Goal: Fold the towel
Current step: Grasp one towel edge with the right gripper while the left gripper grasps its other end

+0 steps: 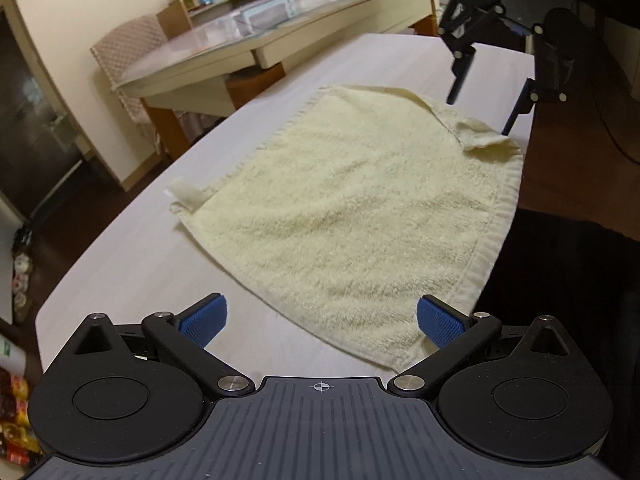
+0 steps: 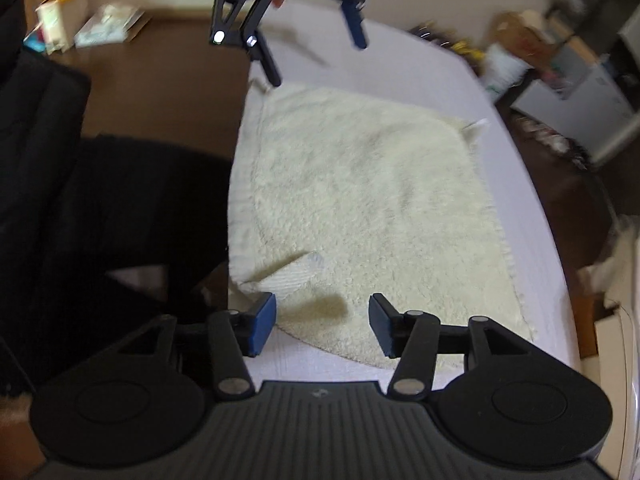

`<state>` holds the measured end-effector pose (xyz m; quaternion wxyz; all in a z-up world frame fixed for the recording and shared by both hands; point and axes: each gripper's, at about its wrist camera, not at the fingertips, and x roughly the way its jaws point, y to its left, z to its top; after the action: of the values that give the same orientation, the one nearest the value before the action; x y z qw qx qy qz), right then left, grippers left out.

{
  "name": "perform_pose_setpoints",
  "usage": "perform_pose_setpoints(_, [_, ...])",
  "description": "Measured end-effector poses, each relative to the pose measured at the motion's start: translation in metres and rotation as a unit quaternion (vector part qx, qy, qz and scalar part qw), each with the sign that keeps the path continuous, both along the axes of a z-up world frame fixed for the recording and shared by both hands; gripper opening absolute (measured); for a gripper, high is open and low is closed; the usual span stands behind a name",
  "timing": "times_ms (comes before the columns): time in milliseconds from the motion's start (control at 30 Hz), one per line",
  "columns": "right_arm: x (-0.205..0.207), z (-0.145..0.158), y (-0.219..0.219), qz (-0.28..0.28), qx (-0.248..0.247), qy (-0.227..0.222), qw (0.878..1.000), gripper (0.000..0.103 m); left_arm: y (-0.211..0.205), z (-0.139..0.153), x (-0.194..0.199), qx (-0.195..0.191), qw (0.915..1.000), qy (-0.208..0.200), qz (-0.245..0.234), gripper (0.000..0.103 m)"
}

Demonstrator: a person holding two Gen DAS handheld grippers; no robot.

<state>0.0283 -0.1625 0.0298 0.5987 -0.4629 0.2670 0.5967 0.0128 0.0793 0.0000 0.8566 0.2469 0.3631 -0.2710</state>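
Nearest us, the left gripper stands spread and empty over one corner of the cream towel lying flat on the table, while the right gripper, likewise unclenched, faces the opposite end, evidently poised for paired corner grasps.

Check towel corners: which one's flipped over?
The corner by the right gripper, at the table's edge: it's folded back onto the towel. The others visible lie flat.

Towel flat on table, between both tools
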Motion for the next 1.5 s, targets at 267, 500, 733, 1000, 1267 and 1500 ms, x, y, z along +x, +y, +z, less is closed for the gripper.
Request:
perform_pose_setpoints(267, [0.026,0.008,0.027,-0.039,0.031,0.071,0.996,0.066,0.003,-0.005,-0.002,-0.014,0.9998,0.006,0.013,0.103])
perform_pose_setpoints(500, [0.012,-0.013,0.035,-0.069,-0.003,0.046,0.997,0.067,0.001,-0.005,-0.003,-0.019,0.9998,0.005,0.007,0.103])
perform_pose_setpoints(733, [-0.002,-0.006,-0.01,-0.141,-0.057,0.014,0.988,0.068,0.001,-0.006,-0.006,-0.014,0.9999,0.002,0.0,0.103])
perform_pose_setpoints(1000, [-0.029,0.015,-0.069,-0.152,0.004,0.005,0.988,0.069,-0.009,-0.005,-0.006,-0.012,0.9998,0.0,-0.013,0.103])
perform_pose_setpoints(1267, [-0.062,-0.012,-0.064,-0.093,0.037,-0.027,0.995,0.062,-0.021,-0.006,-0.013,-0.005,0.9997,0.006,-0.023,0.103])
perform_pose_setpoints(1500, [-0.055,-0.035,-0.055,-0.095,0.037,-0.048,0.994,0.063,-0.021,-0.008,-0.018,-0.003,0.9997,0.012,-0.019,0.103])
